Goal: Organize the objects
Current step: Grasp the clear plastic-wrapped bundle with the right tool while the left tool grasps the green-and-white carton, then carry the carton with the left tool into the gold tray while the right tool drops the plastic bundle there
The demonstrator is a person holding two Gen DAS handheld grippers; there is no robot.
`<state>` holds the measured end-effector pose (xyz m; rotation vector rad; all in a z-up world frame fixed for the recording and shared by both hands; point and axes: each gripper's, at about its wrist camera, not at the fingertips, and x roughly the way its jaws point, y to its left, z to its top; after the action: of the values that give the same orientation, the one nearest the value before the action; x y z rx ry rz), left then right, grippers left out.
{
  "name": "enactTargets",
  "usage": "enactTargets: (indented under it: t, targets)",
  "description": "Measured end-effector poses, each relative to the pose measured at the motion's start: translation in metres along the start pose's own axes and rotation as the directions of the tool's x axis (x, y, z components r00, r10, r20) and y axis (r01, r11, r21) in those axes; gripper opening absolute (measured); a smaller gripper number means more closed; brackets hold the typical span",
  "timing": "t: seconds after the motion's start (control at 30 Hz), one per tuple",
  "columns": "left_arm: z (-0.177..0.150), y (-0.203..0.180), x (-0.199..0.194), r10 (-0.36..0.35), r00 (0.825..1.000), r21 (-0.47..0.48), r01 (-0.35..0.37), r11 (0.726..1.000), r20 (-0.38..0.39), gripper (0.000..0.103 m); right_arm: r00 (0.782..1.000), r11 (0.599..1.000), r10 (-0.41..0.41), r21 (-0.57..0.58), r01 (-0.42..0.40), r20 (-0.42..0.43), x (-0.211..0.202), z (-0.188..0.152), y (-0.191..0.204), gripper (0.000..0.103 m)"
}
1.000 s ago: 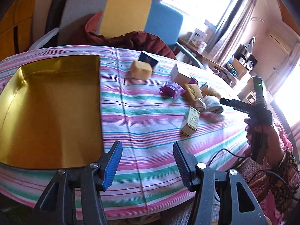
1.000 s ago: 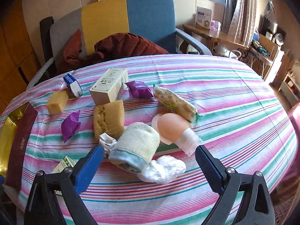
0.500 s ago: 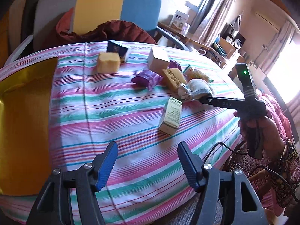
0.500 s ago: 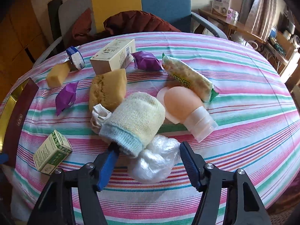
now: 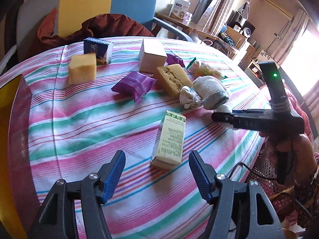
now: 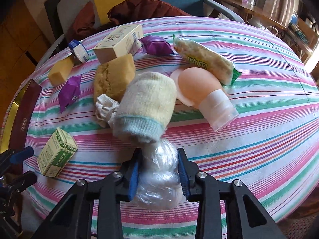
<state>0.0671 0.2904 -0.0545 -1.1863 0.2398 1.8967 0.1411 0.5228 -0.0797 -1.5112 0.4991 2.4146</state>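
Note:
My right gripper (image 6: 158,171) is shut on a crumpled clear plastic bag (image 6: 159,179) that lies on the striped tablecloth, both blue pads pressing its sides. Just beyond it lie a rolled yellow sock with a blue cuff (image 6: 147,105) and a peach squeeze bottle (image 6: 201,87). My left gripper (image 5: 156,175) stands open above the cloth, short of a small green-and-cream box (image 5: 170,139) that lies just ahead of the jaws. In the left wrist view the right gripper (image 5: 219,116) comes in from the right, held by a hand.
Scattered on the table: two sponges (image 5: 81,70) (image 6: 113,75), purple packets (image 5: 135,84) (image 6: 69,92), a cream carton (image 6: 119,41), a cracker pack (image 6: 205,59), a blue carton (image 5: 98,49). A gold-lined box (image 6: 18,107) sits at the left edge. A chair with a red cloth (image 5: 111,25) stands behind.
My right gripper sank and its jaws closed around the plastic bag. My left gripper swung right from over the gold box toward the green box and opened a little wider.

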Motion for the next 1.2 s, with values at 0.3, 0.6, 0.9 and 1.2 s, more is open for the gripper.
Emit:
enactTargets:
  t: [0.3,0.6,0.9,1.2]
  targets:
    - [0.007,-0.014,0.033,0.029,0.999,0.079,-0.027,0.997,-0.024,0.067,0.986,0.983,0.163,-0.079,-0.165,-0.038,0.002,-0.007,0.032,0.035]
    - [-0.002,-0.016,0.039,0.049,0.997,0.170,-0.058,0.984,0.053,0.035,0.986,0.984,0.162,-0.062,-0.164,-0.029,0.009,0.000,0.029,0.035]
    - [-0.011,0.010,0.020,-0.008,0.997,0.024,0.006,1.000,0.075,0.030,0.969,0.968,0.248,-0.021,-0.248,-0.008,0.009,0.001,0.034,0.035]
    - [-0.025,0.028,-0.039,-0.002,0.985,-0.033,0.007,0.999,0.171,0.030,0.972,0.969,0.235,-0.076,-0.235,-0.003,0.015,-0.003,0.056,0.035]
